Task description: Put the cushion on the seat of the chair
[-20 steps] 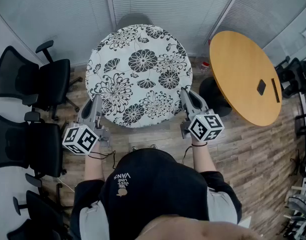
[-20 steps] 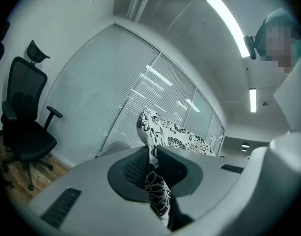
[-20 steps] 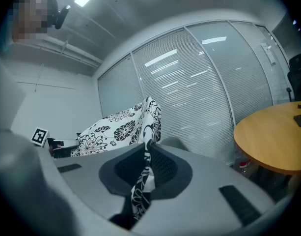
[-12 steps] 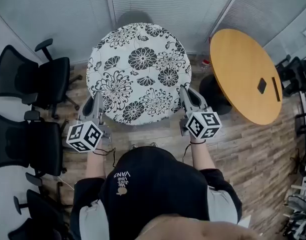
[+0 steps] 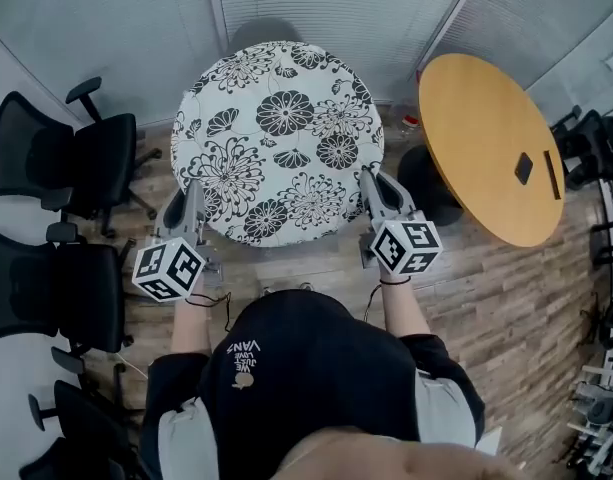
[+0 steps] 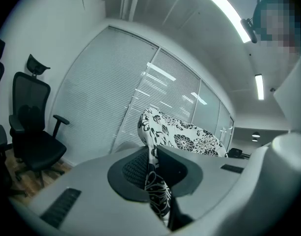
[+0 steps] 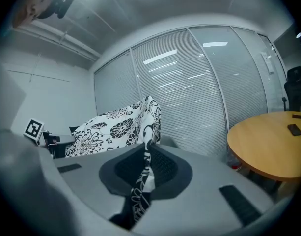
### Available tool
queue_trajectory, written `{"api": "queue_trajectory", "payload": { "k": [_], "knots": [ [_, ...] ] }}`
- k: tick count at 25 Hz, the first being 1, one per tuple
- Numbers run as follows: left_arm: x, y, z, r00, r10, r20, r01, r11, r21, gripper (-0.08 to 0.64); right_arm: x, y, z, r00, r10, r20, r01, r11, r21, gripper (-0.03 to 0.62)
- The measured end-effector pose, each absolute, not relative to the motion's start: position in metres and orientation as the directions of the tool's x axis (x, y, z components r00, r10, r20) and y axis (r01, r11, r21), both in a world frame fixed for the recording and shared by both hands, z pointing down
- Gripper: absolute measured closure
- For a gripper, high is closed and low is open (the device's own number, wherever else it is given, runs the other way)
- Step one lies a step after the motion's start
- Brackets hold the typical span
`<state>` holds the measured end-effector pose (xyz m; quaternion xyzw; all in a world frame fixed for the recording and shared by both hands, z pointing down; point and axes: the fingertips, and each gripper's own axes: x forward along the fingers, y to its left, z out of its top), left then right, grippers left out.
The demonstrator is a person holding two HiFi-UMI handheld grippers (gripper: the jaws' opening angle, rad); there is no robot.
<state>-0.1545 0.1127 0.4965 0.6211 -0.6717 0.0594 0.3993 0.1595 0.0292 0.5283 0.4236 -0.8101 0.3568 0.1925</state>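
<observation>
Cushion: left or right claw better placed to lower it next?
Neither clearly: the left claw and the right claw each clamp the near edge of the floral cushion, on opposite sides. Likely both should lower it together.

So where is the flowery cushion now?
Head view, centre: the cushion is gripped between the left hand-held gripper and right hand-held gripper, left of the round wooden table.

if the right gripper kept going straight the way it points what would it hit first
The right gripper is shut on the edge of the floral cushion, so it meets that first. Beyond, likely the grey chair under it, though depth is unclear.
</observation>
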Motion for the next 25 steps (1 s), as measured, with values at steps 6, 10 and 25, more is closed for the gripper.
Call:
{"api": "queue_trajectory", "payload": {
  "k": [6,10,25],
  "knots": [
    [-0.1537,0.1130,0.4953,0.093,-0.790,0.606,-0.881,0.218,0.420,0.517,0.1574,0.0305,0.5271,-0.570,-0.549,0.612,-0.822,0.389,-0.417,0.557],
    [-0.1527,0.1124,0.4958,0.095,-0.789,0.607,-0.881,0.217,0.421,0.517,0.1579,0.0293,0.5270,-0.569,-0.548,0.612,-0.822,0.395,-0.410,0.557],
    [-0.1551,0.1107,0.4958,0.133,-0.794,0.593,-0.874,0.188,0.448,0.517,0.1545,0.0347,0.5188,-0.548,-0.572,0.611,-0.837,0.378,-0.396,0.557]
  ]
}}
